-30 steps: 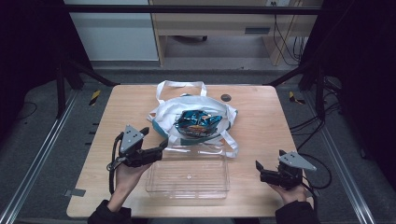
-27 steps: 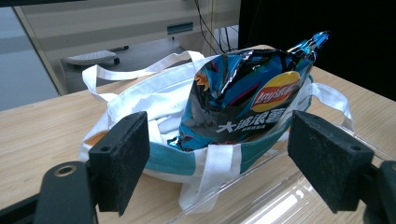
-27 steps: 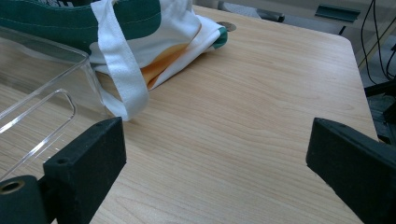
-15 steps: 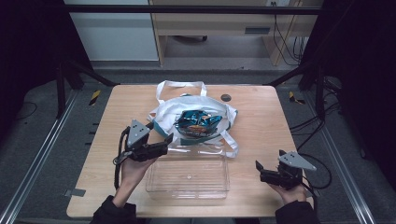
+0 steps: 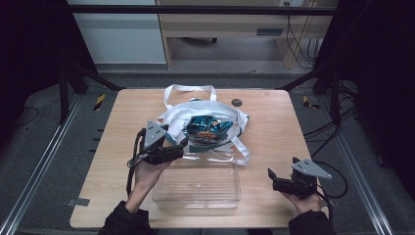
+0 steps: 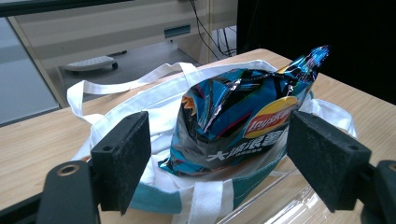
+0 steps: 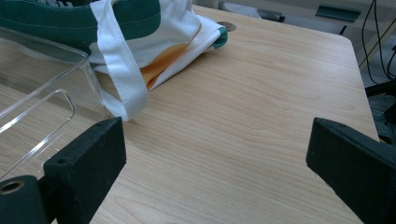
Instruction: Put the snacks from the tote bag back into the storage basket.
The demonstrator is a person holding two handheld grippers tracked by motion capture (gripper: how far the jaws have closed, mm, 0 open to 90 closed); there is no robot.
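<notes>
We see the left tool (image 5: 182, 145) spread wide, holding nothing, its jaws framing the chip bag (image 6: 238, 116) without touching it. It hovers over the table (image 5: 274, 122) just left of the tote (image 5: 230, 117), above the far left corner of the clear bin (image 5: 198, 185). The right tool (image 5: 270, 177) is also spread wide and empty, low near the table's near right corner, well apart from the tote.

We count one chip bag, standing up out of one white and green tote at the table's middle, toward the far edge. One clear bin sits against the tote's near side, by the near edge. There are two tools.
</notes>
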